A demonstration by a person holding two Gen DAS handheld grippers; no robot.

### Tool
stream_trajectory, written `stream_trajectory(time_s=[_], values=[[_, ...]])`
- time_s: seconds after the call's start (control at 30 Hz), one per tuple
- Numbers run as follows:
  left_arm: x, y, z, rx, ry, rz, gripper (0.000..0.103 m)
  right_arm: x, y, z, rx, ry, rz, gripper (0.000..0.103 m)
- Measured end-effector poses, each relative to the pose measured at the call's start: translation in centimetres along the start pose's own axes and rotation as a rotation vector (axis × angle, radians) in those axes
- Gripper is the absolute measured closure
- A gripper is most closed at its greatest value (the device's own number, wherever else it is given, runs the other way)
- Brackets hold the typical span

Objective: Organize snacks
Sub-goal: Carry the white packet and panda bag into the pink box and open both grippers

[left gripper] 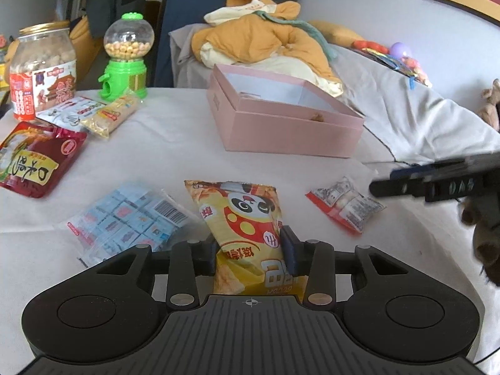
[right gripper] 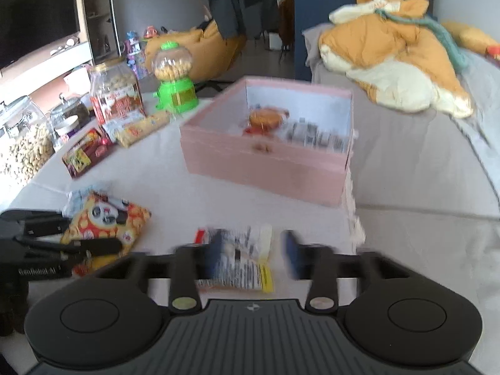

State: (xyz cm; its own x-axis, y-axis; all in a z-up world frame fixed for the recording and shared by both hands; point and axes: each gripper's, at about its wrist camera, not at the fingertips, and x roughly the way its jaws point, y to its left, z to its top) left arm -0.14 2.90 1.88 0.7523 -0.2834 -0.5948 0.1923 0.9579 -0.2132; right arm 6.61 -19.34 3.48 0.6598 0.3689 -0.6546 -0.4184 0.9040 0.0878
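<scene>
My left gripper [left gripper: 250, 250] is shut on the lower end of a yellow panda chip bag [left gripper: 243, 212], which leans up from the white tablecloth. The right wrist view shows that bag [right gripper: 106, 218] at the lower left, with the left gripper [right gripper: 93, 232] on it. A small red-and-white snack packet [right gripper: 240, 259] lies between the fingers of my right gripper [right gripper: 253, 253]; the picture is blurred and a gap shows beside the right pad. The same packet [left gripper: 347, 204] lies just left of the right gripper [left gripper: 382, 180]. The open pink box [right gripper: 265, 156] stands behind and holds a few snacks.
A blue-patterned packet [left gripper: 125, 218], a red pouch [left gripper: 37, 159] and a long yellow packet [left gripper: 111, 114] lie on the left. A labelled snack jar [left gripper: 43, 68] and green candy dispenser [left gripper: 126, 59] stand at the back left. An orange garment [left gripper: 265, 40] lies on the sofa behind.
</scene>
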Motion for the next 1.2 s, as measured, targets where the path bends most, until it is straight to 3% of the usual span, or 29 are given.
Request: stream_trajectory(time_s=[0.13, 0.2, 0.37, 0.5, 0.67, 0.8, 0.9, 1.0, 1.07, 1.13, 1.2], values=[[0.1, -0.3, 0.0, -0.042, 0.003, 0.023, 0.058, 2.0, 0.1, -1.8, 0.057, 0.040, 0.019, 0.030], [0.1, -0.8, -0.1, -0.012, 0.008, 0.030, 0.056, 3.0, 0.6, -2.3, 0.081, 0.053, 0.046, 0.027], [0.1, -1.2, -0.2, 0.010, 0.018, 0.043, 0.055, 4.5, 3.6, -2.2, -0.041, 0.032, -0.022, 0.019], [-0.2, -1.2, -0.5, 0.001, 0.022, 0.031, 0.055, 3.4, 3.9, -1.4, -0.093, 0.037, 0.018, 0.051], [-0.3, -0.8, -0.5, -0.020, 0.015, 0.024, 0.056, 0.5, 3.3, -1.1, -0.107, -0.021, 0.000, 0.053], [-1.0, -0.2, -0.3, -0.075, -0.018, -0.011, 0.065, -0.7, 2.7, -0.8, -0.100, -0.052, 0.000, 0.053], [-1.4, -0.5, 2.7, -0.075, -0.107, -0.046, 0.066, -1.4, 1.9, -0.3, -0.089, -0.072, -0.004, 0.053], [-0.1, -1.4, 9.0, -0.049, -0.248, -0.087, 0.066, -1.7, 1.3, 0.4, -0.089, -0.094, -0.021, 0.053], [2.4, -1.4, 13.3, -0.097, -0.298, -0.155, 0.065, -1.5, 0.9, 0.9, -0.084, -0.099, -0.027, 0.053], [6.8, -0.7, 16.5, -0.202, -0.226, -0.229, 0.064, -0.9, 0.6, 1.3, -0.069, -0.094, -0.040, 0.053], [9.9, -0.1, 17.9, -0.234, -0.128, -0.185, 0.067, -0.2, 0.2, 1.7, -0.050, -0.083, -0.057, 0.053]])
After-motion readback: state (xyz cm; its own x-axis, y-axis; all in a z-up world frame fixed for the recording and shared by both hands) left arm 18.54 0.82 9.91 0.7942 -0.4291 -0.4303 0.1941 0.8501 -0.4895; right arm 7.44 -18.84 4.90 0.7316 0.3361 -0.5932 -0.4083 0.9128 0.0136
